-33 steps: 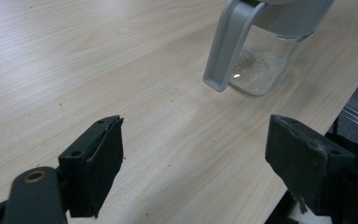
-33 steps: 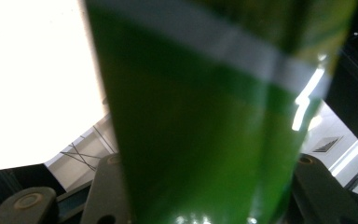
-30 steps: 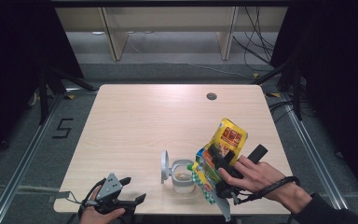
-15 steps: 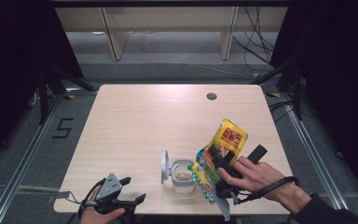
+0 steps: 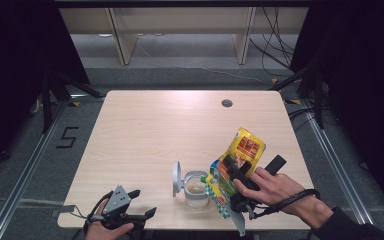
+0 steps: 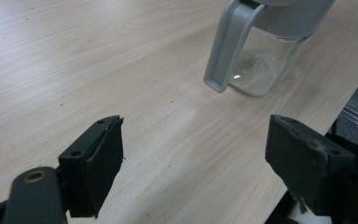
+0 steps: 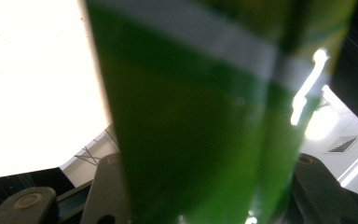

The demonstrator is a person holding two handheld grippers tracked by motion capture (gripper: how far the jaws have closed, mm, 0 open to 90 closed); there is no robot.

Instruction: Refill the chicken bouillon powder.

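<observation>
1. Pale wood-grain counter [image 5: 145,135]: flat, firm footing for the work, which sits near its front edge, right of middle.
2. Yellow-and-green printed foil pouch [image 5: 237,162]: tilted, mouth down, just above the jar. Judged light, soft and crinkly, with a slick film; contents will shift. Best held across the mid-body, where the grip now sits.
3. Small clear glass jar with a grey flip lid [image 5: 195,187]: stands upright beside the pouch, lid [image 6: 228,44] swung open, a little pale granular stuff at the bottom. Rigid, smooth, breakable; steady it by the wall.
4. Right claw [image 5: 240,172]: about half open, clamped on the pouch.
5. Left claw [image 6: 205,158]: jaws spread wide, empty, low over the counter short of the jar.
</observation>
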